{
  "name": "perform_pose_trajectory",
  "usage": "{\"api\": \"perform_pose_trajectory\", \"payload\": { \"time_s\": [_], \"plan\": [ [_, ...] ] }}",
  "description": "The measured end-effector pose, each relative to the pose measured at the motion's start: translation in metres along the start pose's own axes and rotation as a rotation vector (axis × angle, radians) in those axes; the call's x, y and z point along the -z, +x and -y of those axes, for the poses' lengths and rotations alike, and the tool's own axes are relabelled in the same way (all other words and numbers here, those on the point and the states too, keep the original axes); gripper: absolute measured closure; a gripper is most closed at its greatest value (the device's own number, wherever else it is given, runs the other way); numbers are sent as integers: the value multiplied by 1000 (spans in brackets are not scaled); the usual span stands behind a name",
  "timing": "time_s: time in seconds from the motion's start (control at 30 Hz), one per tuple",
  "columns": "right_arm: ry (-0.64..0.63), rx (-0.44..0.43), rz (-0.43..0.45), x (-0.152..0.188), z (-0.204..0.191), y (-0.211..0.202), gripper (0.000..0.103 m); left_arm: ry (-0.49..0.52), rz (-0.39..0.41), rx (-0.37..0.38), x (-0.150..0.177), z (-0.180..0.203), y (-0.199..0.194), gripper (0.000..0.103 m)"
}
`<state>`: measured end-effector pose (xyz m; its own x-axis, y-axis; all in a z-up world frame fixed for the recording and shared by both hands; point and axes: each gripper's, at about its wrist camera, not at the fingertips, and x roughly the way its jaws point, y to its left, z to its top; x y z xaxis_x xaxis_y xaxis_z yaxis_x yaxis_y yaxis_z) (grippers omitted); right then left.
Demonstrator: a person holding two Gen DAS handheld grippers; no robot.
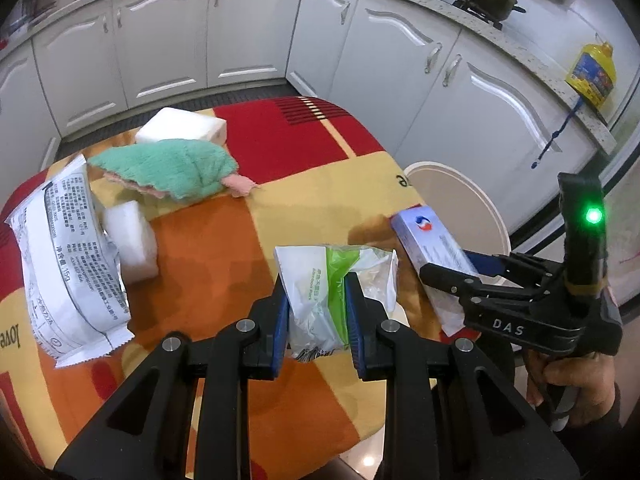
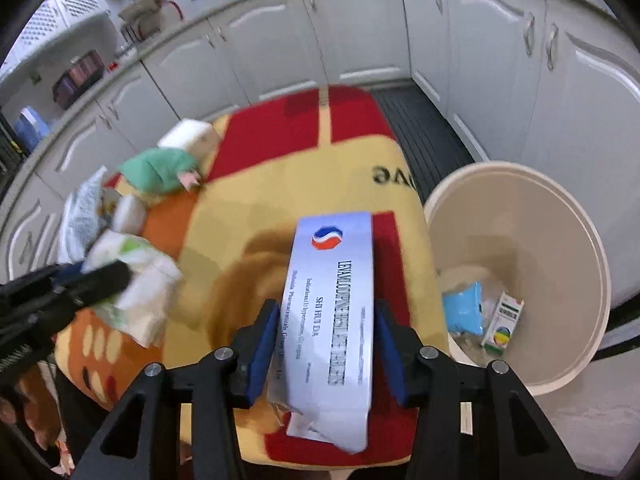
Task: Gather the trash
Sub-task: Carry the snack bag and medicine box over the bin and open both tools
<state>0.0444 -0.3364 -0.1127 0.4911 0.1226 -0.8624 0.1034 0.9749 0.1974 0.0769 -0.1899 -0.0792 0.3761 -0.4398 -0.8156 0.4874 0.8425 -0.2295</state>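
My left gripper (image 1: pixel 316 292) is shut on a crumpled white and green plastic wrapper (image 1: pixel 320 280), held above the table's colourful cloth (image 1: pixel 224 256). My right gripper (image 2: pixel 326 312) is shut on a long white medicine box (image 2: pixel 332 280) with a red and blue logo, its pads on the box's two long sides. In the left wrist view the right gripper (image 1: pixel 452 270) and its box (image 1: pixel 428 240) hang near the table's right edge. Seen from the right wrist, the left gripper (image 2: pixel 100 276) and wrapper (image 2: pixel 140 292) are at the left. A cream round bin (image 2: pixel 520 224) stands on the floor to the right of the table.
On the left of the table lie a silver-white snack bag (image 1: pixel 68 260), two white foam blocks (image 1: pixel 134 240) (image 1: pixel 180 126) and a green fluffy cloth (image 1: pixel 172 168). The bin holds a blue packet (image 2: pixel 462 308) and a small carton (image 2: pixel 502 320). White kitchen cabinets (image 1: pixel 248 32) surround the table.
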Motion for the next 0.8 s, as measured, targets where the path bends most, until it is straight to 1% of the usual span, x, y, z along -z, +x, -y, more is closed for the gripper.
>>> {"api": "perform_pose_trajectory", "payload": {
  "time_s": [0.07, 0.13, 0.17, 0.23, 0.33, 0.4, 0.47, 0.63, 0.8],
  "plan": [
    [0, 26, -6, -1, -1, 4, 48, -2, -1, 0, -1, 0, 1, 80],
    [-8, 20, -6, 0, -1, 8, 48, 0, -2, 1, -2, 2, 3, 80],
    [-20, 24, -8, 1, -2, 11, 49, 3, -2, 0, -2, 4, 3, 80],
    [-35, 47, 11, 3, -2, 12, 58, 8, -3, 1, -3, 7, 5, 80],
    [-4, 24, 41, 4, 8, 4, 58, 11, -2, 10, -8, 14, 9, 80],
    [12, 36, 77, 4, 17, -7, 58, 15, -2, 20, -13, 21, 13, 80],
    [26, 37, 94, 2, 25, -17, 58, 23, -1, 29, -18, 29, 17, 80],
    [50, 82, 147, -2, 48, -40, 58, 60, -1, 56, -33, 58, 32, 80],
    [98, 109, 164, -3, 76, -47, 58, 87, -15, 73, -46, 81, 51, 80]
  ]
}}
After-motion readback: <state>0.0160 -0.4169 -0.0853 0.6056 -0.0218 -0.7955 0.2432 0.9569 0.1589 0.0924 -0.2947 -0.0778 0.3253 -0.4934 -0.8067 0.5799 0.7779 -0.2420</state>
